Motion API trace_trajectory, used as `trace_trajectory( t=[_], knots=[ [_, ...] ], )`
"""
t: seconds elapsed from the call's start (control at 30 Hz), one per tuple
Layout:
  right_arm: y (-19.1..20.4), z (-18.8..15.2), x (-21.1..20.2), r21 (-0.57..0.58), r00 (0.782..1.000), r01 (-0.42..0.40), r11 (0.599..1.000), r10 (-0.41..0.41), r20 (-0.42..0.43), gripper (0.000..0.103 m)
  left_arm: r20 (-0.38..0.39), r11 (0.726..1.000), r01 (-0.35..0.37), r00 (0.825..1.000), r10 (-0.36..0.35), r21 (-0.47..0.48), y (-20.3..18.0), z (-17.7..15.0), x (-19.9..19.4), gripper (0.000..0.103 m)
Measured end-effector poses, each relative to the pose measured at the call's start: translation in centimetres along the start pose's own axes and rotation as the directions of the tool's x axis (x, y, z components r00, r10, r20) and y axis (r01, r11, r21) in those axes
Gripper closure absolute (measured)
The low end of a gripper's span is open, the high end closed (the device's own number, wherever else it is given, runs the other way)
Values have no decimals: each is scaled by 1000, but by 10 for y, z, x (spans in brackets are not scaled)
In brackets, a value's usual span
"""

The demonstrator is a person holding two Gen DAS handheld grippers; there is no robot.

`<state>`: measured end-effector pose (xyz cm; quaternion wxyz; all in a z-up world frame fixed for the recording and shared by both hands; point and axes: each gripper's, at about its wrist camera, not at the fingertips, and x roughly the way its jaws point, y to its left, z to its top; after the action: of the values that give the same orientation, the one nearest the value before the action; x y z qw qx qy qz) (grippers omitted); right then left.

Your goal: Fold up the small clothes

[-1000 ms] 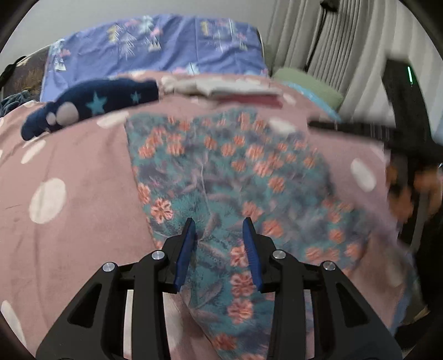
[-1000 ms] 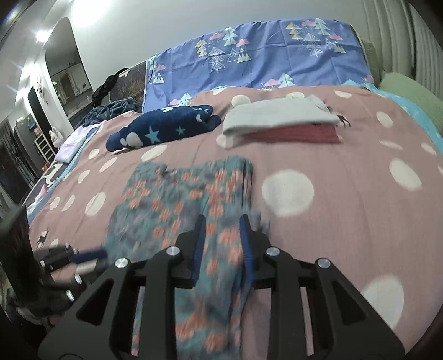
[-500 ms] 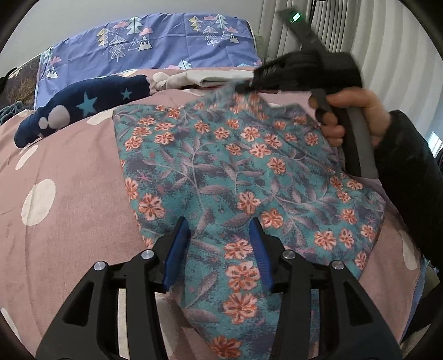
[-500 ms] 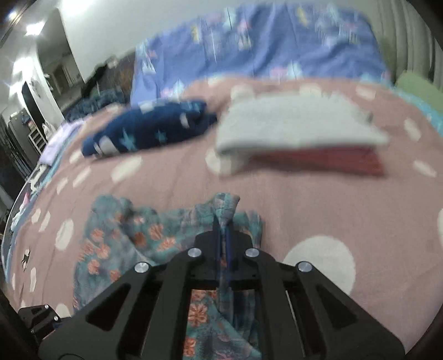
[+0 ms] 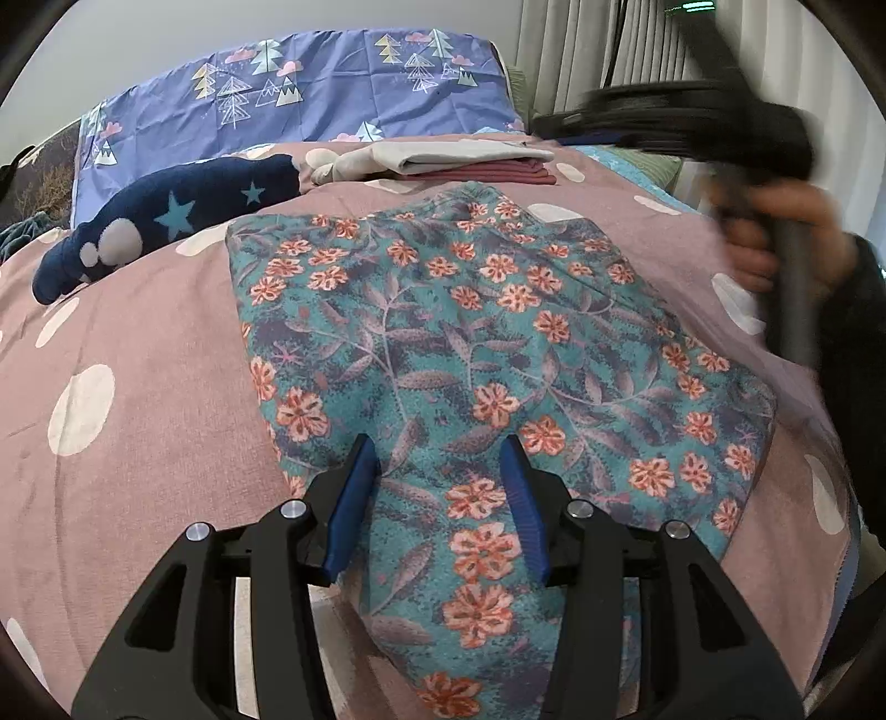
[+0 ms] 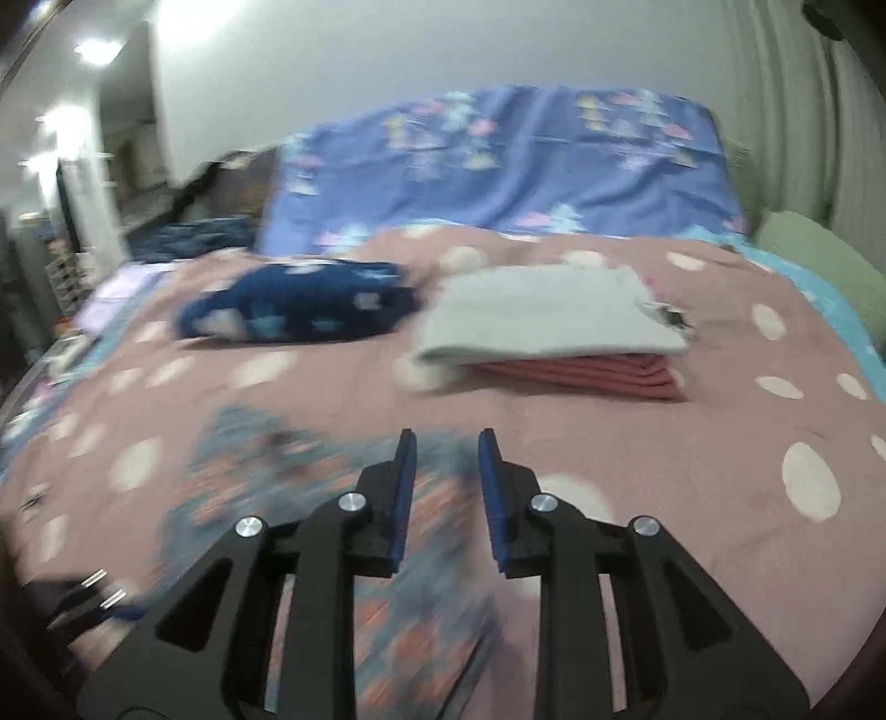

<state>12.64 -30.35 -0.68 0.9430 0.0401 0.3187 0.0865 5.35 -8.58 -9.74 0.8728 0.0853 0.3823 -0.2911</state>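
Observation:
A teal garment with orange flowers (image 5: 470, 354) lies spread on the pink spotted bedspread (image 5: 138, 399). My left gripper (image 5: 437, 471) is open and empty, low over the garment's near end. My right gripper (image 6: 443, 459) is open and empty, above the garment's far edge (image 6: 310, 487), which looks blurred in the right wrist view. In the left wrist view the right gripper (image 5: 559, 124) shows blurred at the upper right, held in a hand, clear of the cloth.
A navy star-patterned garment (image 5: 166, 221) (image 6: 299, 304) lies at the back left. A folded grey piece on a folded red piece (image 6: 554, 327) (image 5: 465, 160) sits behind the floral garment. A blue tree-print pillow (image 6: 498, 166) and curtains (image 5: 637, 50) stand beyond.
My right gripper carried the garment's corner to the far side, shut on it half a second ago, then let go and opened, rising away. The garment now lies wider. My left gripper stayed open.

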Motion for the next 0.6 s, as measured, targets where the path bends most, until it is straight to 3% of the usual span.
trace_trajectory(
  t=[0.07, 0.13, 0.17, 0.23, 0.3, 0.47, 0.6],
  knots=[
    [16, -18, -22, -39, 997, -79, 996, 79, -22, 81, 1, 1000, -3, 1000, 3, 2, 0, 0, 0, 54],
    [32, -49, -33, -84, 990, -112, 990, 104, -100, 82, 2, 1000, -6, 1000, 6, 3, -1, 0, 0, 54],
    [36, -62, -32, -97, 987, -102, 990, 89, -131, 80, 2, 1000, -6, 1000, 6, 3, 0, 0, 0, 54],
    [38, -96, -13, -131, 973, -10, 991, -21, -229, 79, 2, 1000, -2, 1000, 2, 3, 0, 0, 0, 54],
    [41, -113, -11, -162, 982, 28, 986, -58, -180, 78, -1, 1000, -5, 1000, 5, 10, -2, 0, 1, 53],
    [61, -111, -16, -226, 973, 140, 964, -176, -148, 76, 11, 1000, -29, 1000, 28, 12, -3, 0, -3, 53],
    [52, -104, -47, -124, 989, 74, 990, -89, -122, 76, 34, 1000, -16, 999, 16, -9, -8, -8, -27, 52]
  ],
)
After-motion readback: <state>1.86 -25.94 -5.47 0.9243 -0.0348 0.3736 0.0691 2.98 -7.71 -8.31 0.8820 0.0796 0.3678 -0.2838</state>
